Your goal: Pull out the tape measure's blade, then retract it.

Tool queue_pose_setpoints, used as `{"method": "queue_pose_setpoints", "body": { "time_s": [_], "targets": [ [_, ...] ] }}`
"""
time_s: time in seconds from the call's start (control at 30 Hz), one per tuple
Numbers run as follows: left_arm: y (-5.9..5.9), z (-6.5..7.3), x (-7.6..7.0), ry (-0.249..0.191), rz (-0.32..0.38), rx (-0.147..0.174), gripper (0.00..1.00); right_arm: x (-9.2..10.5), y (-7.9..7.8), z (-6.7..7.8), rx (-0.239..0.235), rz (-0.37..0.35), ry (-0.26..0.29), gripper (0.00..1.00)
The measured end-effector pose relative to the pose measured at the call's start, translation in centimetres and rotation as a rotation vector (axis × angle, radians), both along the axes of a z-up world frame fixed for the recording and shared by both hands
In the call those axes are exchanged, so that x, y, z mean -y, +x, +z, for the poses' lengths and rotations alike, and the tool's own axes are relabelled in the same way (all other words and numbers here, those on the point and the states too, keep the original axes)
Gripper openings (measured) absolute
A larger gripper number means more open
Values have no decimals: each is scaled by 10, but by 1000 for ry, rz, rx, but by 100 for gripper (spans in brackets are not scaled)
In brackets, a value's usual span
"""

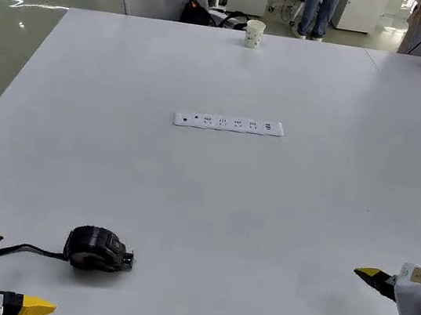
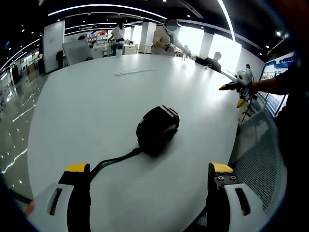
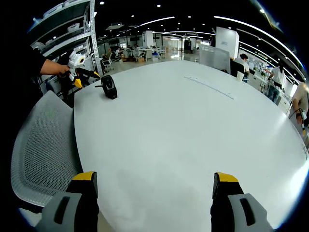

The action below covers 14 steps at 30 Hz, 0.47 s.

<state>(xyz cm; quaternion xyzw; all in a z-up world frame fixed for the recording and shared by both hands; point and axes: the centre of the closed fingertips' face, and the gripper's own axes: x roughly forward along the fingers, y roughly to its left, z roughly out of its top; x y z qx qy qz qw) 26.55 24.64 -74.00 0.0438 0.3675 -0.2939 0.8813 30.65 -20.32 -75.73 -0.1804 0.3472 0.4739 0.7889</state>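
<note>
On the white table (image 1: 304, 219), the tape measure (image 1: 98, 248) lay nearer to you than the power strip (image 1: 228, 123) and to the left of it. It was a black, rounded case, and a black cord ran from it along the table toward your left gripper (image 1: 11, 271). In the left gripper view the case showed some pale stripes on its upper edge. Your left gripper was just beside the tape measure, on the side away from the power strip. Its yellow-tipped jaws were spread apart and did not touch the case. Your right gripper (image 1: 350, 309) was well apart from the tape measure, to the right of the power strip and nearer to you. Its jaws were also wide apart and held nothing. Beyond the power strip, near the far edge of the table, a paper cup (image 1: 253, 33) stood upright. What was inside it, you could not tell from these views.
</note>
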Motion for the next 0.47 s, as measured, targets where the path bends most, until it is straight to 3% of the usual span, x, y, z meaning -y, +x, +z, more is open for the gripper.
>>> {"method": "queue_pose_setpoints", "body": {
  "time_s": [0.47],
  "targets": [
    [-9,0,-4,2,3,-16,99,0,2,1,-4,-1,9,99]
  ]
}}
